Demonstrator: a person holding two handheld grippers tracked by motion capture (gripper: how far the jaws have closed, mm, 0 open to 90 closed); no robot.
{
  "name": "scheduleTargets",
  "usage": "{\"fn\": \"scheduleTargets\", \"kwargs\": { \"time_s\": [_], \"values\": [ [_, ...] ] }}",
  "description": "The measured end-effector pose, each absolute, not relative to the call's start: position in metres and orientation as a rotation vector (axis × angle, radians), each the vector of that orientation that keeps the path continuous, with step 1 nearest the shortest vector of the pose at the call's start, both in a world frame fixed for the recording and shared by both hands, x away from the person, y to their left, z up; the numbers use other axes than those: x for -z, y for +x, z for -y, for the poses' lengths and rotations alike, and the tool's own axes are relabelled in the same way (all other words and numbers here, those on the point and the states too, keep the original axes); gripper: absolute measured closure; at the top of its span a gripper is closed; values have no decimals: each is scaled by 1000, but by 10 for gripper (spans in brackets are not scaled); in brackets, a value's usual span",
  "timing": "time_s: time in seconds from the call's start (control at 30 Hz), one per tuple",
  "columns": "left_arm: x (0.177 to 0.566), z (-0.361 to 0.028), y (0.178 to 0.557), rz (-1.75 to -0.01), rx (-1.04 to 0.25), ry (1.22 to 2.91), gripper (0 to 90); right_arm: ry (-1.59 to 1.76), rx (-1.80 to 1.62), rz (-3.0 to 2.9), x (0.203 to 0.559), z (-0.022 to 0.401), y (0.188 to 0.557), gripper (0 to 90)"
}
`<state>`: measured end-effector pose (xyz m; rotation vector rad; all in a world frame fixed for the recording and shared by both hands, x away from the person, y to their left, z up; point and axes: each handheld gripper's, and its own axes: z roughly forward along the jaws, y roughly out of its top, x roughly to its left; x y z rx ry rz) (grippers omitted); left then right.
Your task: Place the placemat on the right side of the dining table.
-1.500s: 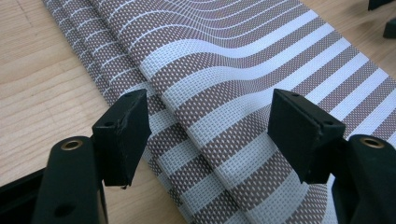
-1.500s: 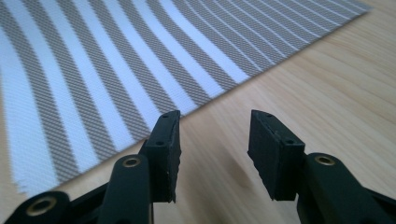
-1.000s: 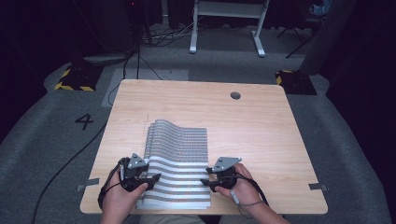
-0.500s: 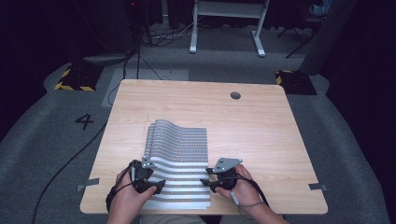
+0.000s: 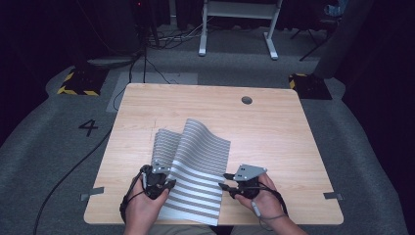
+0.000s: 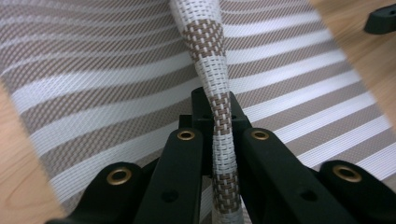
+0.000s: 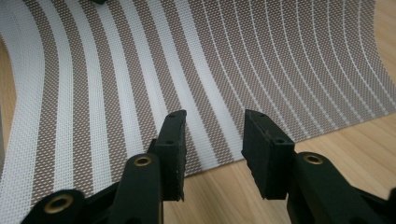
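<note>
Placemat point(image 5: 193, 169), woven and striped, lies at six o'clock on the bench point(image 5: 274, 132); it looks light, floppy. My left tool point(image 6: 219, 135) pinches its lifted edge; my right tool point(image 7: 212, 140) gapes beside the three o'clock edge.

Mat: I saw a woven placemat point(image 5: 195, 171), grey-brown with white stripes.
Pose: its left edge point(image 6: 219, 116) was lifted and pinched; a hump ran across, apparently mid-fold.
Place: near table edge.
</note>
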<state>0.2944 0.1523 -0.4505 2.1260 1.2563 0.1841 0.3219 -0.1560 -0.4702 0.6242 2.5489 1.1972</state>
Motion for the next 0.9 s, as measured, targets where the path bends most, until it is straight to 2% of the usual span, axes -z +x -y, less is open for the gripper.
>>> {"fn": "scheduleTargets", "kwargs": {
  "time_s": [0.3, 0.4, 0.63, 0.77, 0.9],
  "values": [
    [441, -110, 301, -1198, -126, 2082, 885, 705, -1223, -2459, 457, 199, 318, 600],
    [449, -78, 307, -1179, -117, 2118, 884, 746, -1232, -2425, 454, 215, 317, 599],
    [460, -41, 309, -1151, -103, 2120, 870, 783, -1217, -2398, 453, 241, 314, 596],
    [466, -25, 307, -1104, -47, 2151, 752, 817, -1194, -2409, 458, 255, 307, 593],
    [469, -15, 299, -1055, 17, 2223, 511, 849, -1155, -2415, 464, 266, 304, 591]
  ]
}}
